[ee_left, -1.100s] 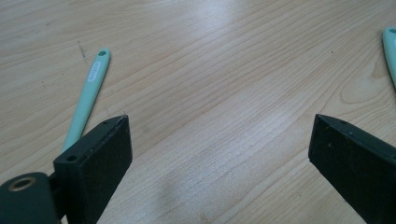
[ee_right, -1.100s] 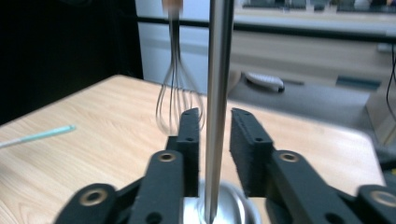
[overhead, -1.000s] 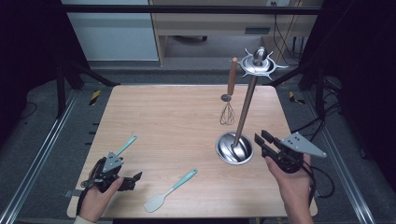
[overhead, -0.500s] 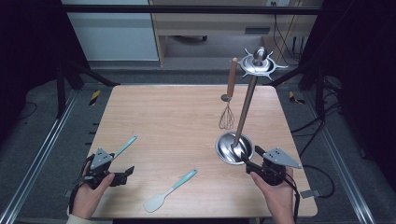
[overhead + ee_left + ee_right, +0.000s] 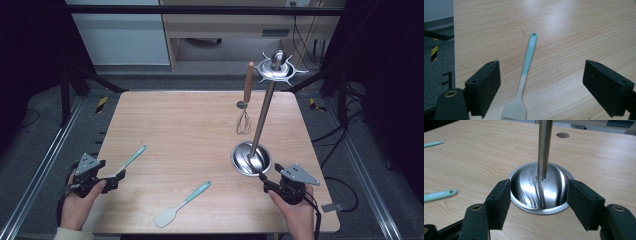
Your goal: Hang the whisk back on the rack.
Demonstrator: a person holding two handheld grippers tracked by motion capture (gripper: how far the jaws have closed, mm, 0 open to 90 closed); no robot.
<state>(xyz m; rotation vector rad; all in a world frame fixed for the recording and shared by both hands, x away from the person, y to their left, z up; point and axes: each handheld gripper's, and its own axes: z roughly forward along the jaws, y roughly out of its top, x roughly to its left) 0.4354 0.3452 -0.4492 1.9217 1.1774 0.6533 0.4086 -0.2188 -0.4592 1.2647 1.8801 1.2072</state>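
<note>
Since the frame a second earlier, both hands had drawn back toward the near edge of the table (image 5: 200,125): the right gripper (image 5: 272,181) had dropped from beside the stand to a spot just in front of its base, and the left gripper (image 5: 112,179) had slid down and outward to the near end of the basting brush.

The utensil stand (image 5: 263,107) rose at the right half of the table, its steel pole leaning up to a spoked hanger crown, with a wood-handled whisk (image 5: 245,107) hanging from one spoke. Its round, dished base (image 5: 540,190) sat flat on the wood, and the right gripper's jaws were spread wide to either side of the near rim, not touching it. Near the front edge between the hands lay a teal spatula (image 5: 181,204), untouched.

The teal-handled basting brush (image 5: 524,80) lay flat near the left edge, bristle end toward the person, the hanging hole at its far tip. The left gripper's jaws stood wide apart, straddling the brush's pale lower shaft without contact.

The step in hand looked like lining up the pick of the brush, probably to hang it on the stand. The next move would call for lowering the left jaws to the tabletop and closing squarely on the thin handle, while the right gripper steadied the base.
</note>
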